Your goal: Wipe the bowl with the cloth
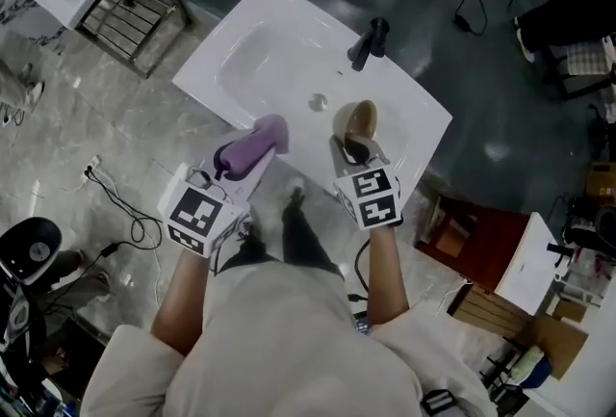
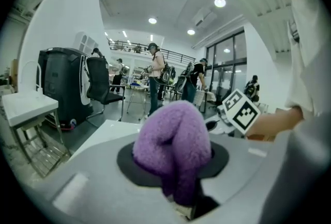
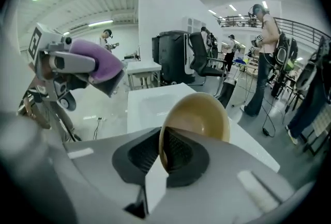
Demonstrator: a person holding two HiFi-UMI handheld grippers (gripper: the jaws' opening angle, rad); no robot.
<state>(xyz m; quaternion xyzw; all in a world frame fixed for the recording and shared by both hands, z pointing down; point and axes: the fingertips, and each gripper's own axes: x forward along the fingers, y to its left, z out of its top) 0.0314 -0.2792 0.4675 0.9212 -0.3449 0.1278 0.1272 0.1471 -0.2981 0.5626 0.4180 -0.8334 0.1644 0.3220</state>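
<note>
Shirt (image 1: pixel 289 338), white, on the person holding the rig, with both forearms reaching forward from it; no print visible.

Left gripper (image 1: pixel 248 153), marker cube (image 1: pixel 202 215) at its rear; jaws pinched on the cloth (image 1: pixel 265 132), a purple fleecy wad bulging out past the tips; the left gripper view shows the cloth (image 2: pixel 173 140) bunched into a rounded pad, probably so that a soft face leads into the wipe.

Right gripper (image 1: pixel 350 149), marker cube (image 1: pixel 372 195) at its rear; jaws closed on the rim of the bowl (image 1: pixel 359 120), tan and smooth; the right gripper view shows the bowl (image 3: pixel 201 114) standing on edge with one jaw inside the rim and one outside, the hollow left open, likely to give the cloth room to enter.

Bowl and cloth: side by side above the near edge of the sink, apart, not touching; wiping judged not yet begun.

Sink (image 1: pixel 260 49), white, rectangular, below both grippers; probably chosen so drips fall into the basin; drain (image 1: pixel 318 102) at centre, dark faucet (image 1: pixel 369 41) at the far rim.

Floor beyond: wire rack (image 1: pixel 130 11), loose cable (image 1: pixel 125 213).

Writing: none legible; the cubes carry black-and-white square patterns only; no brand seen.
</note>
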